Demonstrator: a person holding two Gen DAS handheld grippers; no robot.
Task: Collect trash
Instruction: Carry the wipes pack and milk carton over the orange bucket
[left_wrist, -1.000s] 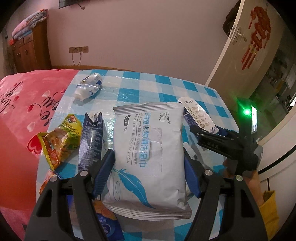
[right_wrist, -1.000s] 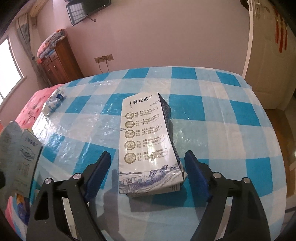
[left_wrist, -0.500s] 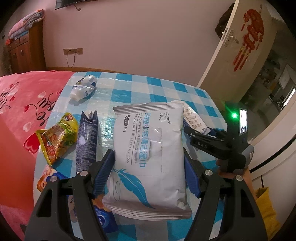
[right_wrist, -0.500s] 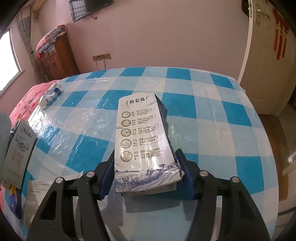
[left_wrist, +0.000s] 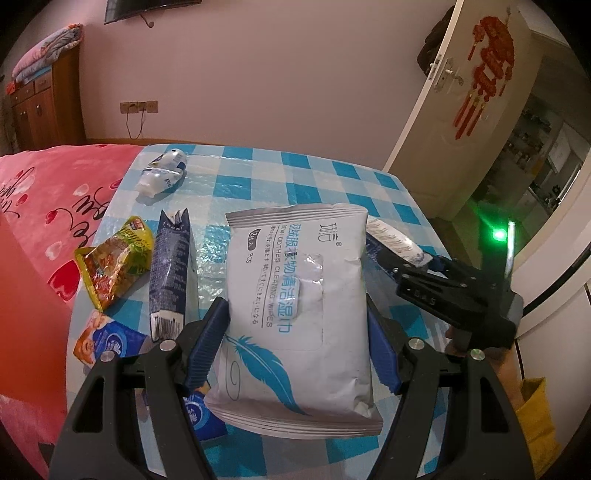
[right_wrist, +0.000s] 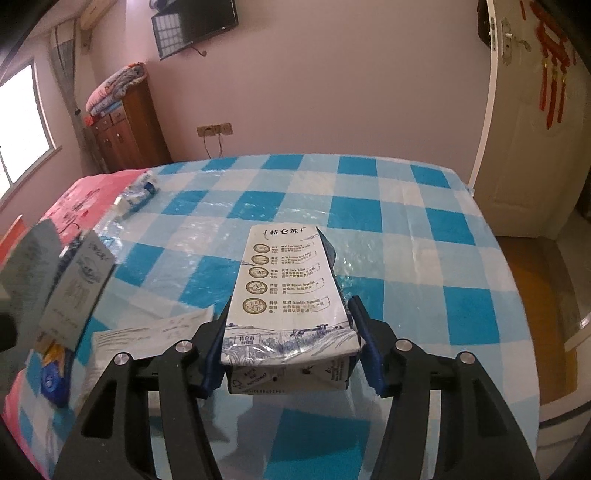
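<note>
My left gripper is shut on a white wet-wipes pack with a blue feather print and holds it above the checked table. My right gripper is shut on a white and blue milk carton, lifted off the table. The right gripper with its carton also shows to the right in the left wrist view. The wipes pack shows at the left edge of the right wrist view.
On the table lie a dark blue carton, a yellow snack wrapper, a blue and orange wrapper, a crushed plastic bottle at the far left, and a paper slip. A pink bed is left; a door right.
My right gripper closed on the milk carton and lifted it. My left gripper rose with the wipes pack, so the table sits lower in view.
</note>
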